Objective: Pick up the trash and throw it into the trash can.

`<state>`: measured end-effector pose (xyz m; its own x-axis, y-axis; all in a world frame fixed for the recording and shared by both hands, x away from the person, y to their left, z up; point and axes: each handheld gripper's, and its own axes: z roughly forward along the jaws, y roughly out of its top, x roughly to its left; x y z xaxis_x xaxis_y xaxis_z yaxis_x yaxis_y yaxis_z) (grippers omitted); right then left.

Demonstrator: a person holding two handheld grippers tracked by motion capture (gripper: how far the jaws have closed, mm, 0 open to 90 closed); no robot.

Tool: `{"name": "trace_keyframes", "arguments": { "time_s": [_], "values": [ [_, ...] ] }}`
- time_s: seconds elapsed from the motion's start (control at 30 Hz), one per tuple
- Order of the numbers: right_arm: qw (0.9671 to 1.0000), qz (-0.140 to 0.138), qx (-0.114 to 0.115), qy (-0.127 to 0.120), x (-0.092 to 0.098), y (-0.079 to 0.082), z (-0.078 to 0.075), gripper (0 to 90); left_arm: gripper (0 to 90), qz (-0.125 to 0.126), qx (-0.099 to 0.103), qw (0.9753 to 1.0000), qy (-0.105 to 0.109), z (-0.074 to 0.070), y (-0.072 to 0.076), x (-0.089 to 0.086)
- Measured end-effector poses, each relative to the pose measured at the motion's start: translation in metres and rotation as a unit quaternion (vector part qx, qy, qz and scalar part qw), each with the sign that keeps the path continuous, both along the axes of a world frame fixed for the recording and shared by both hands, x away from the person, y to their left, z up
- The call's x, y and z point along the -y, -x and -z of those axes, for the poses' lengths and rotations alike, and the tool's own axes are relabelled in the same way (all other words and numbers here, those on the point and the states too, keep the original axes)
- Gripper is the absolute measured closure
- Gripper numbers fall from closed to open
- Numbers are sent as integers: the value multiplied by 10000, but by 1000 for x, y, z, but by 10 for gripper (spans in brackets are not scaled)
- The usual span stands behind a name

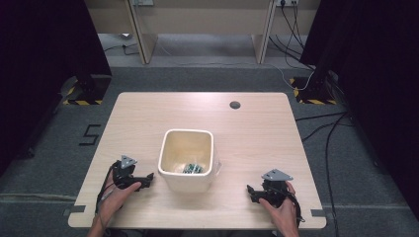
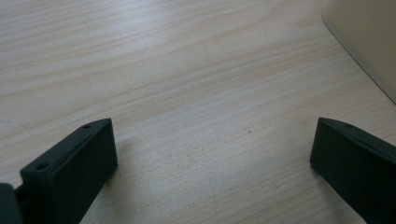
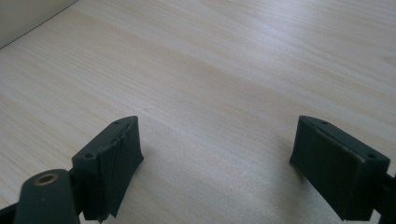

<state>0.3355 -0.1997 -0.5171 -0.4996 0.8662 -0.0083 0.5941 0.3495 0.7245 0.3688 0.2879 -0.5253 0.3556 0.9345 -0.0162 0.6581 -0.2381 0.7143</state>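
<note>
1. The left gripper (image 1: 144, 181) rests on the table (image 1: 257, 128), jaws spread wide with nothing between them, and points right toward the bin (image 1: 187, 185).
2. One cream bin stands upright near the table's middle, mouth up; one small greenish thing (image 1: 192, 168) lies inside (too small to name).
3. The right gripper (image 1: 252, 191) rests well apart from the bin, jaws also spread and empty, and points left.
4. The left gripper view shows the bin's wall (image 2: 369, 42) close by; the high view shows its inside.
</note>
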Motion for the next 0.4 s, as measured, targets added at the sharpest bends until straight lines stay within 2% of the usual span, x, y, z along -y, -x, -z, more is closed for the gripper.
{"name": "trace_keyframes", "arguments": {
  "time_s": [0.4],
  "values": [
    [10000, 64, -19, 34, -1, 2, 0, 141, 0, 6, -5, 10000, -7, 0, 0, 0]
  ]
}}
